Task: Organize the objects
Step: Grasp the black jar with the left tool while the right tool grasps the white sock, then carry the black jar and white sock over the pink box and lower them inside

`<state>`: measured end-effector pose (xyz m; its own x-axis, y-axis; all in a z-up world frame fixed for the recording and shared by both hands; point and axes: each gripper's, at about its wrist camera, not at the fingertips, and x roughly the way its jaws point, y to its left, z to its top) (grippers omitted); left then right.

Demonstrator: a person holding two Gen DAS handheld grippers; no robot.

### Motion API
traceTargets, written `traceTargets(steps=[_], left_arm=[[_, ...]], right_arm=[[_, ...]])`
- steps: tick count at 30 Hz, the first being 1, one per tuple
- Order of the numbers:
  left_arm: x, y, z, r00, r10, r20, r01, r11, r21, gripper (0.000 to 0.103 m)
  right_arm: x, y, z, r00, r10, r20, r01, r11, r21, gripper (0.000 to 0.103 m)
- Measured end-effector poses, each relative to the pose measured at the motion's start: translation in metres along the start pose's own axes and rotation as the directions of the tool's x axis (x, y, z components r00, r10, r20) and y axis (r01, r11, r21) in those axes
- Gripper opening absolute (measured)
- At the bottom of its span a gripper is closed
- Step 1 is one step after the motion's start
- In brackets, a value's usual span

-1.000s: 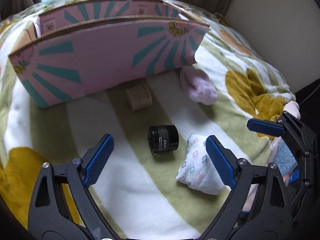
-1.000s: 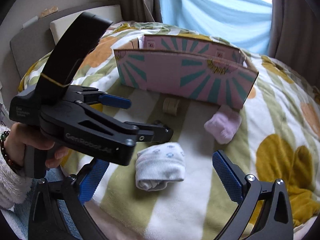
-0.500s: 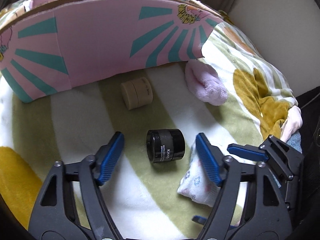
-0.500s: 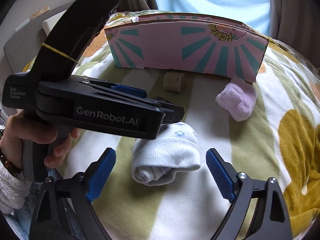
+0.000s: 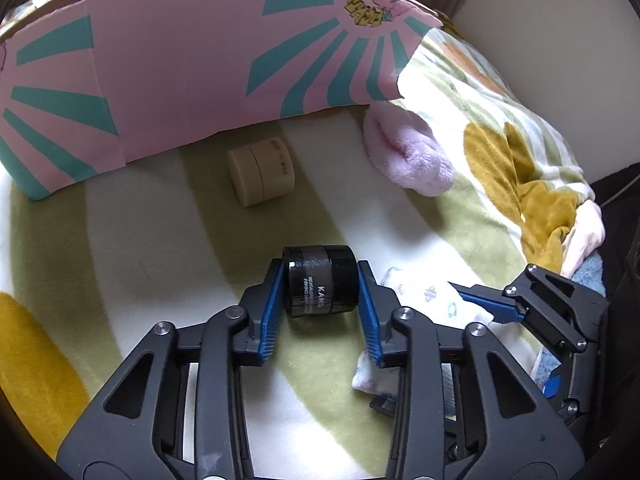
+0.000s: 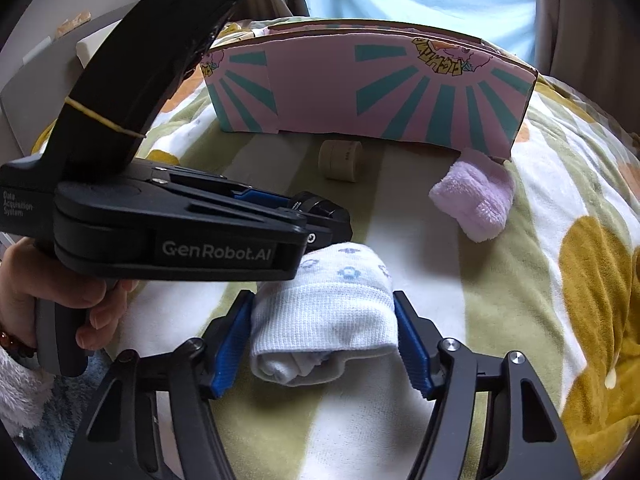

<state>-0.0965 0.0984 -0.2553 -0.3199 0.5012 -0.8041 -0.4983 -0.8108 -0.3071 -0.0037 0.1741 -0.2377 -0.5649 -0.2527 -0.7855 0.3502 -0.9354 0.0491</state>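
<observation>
A soft fleece blanket (image 6: 520, 240) in white, olive and mustard flower shapes covers the whole surface, and at its far side stands the pink cardboard box with teal sunburst stripes (image 6: 360, 92), open at the top. The left gripper (image 5: 320, 292) has just been closing and now clenches the small black cylindrical jar (image 5: 320, 284), which lies on its side with the blue pads pressing its two flat ends. The right gripper (image 6: 324, 328) has just been closing too, and its pads now squeeze the rolled white sock with little blue prints (image 6: 324, 320) from both sides. Both things rest on the blanket, just beside each other, well short of the box. Further back, a fluffy lilac rolled sock (image 6: 472, 196) sits at the box's right corner and a beige round jar (image 6: 340, 159) lies on its side near the box's front wall. The risks, as I read them: the jar's smooth ends could slip from the pads on the lift, the springy sock could unroll or squirm out, and the two grippers, nearly touching, could knock each other
</observation>
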Motion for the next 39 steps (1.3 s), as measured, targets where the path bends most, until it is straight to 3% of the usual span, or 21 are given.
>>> traceTargets(steps=[25, 39], left_arm=[[-0.024, 0.003, 0.003, 0.998, -0.045, 0.033, 0.046, 0.998, -0.035, 0.028], [-0.083, -0.001, 0.02, 0.991, -0.038, 0.126, 0.043, 0.998, -0.037, 0.028]], right_arm=[[-0.013, 0.0, 0.008, 1.0, 0.006, 0.025, -0.007, 0.999, 0.041, 0.06], [-0.053, -0.007, 0.031, 0.996, 0.02, 0.081, -0.026, 0.997, 0.076, 0.06]])
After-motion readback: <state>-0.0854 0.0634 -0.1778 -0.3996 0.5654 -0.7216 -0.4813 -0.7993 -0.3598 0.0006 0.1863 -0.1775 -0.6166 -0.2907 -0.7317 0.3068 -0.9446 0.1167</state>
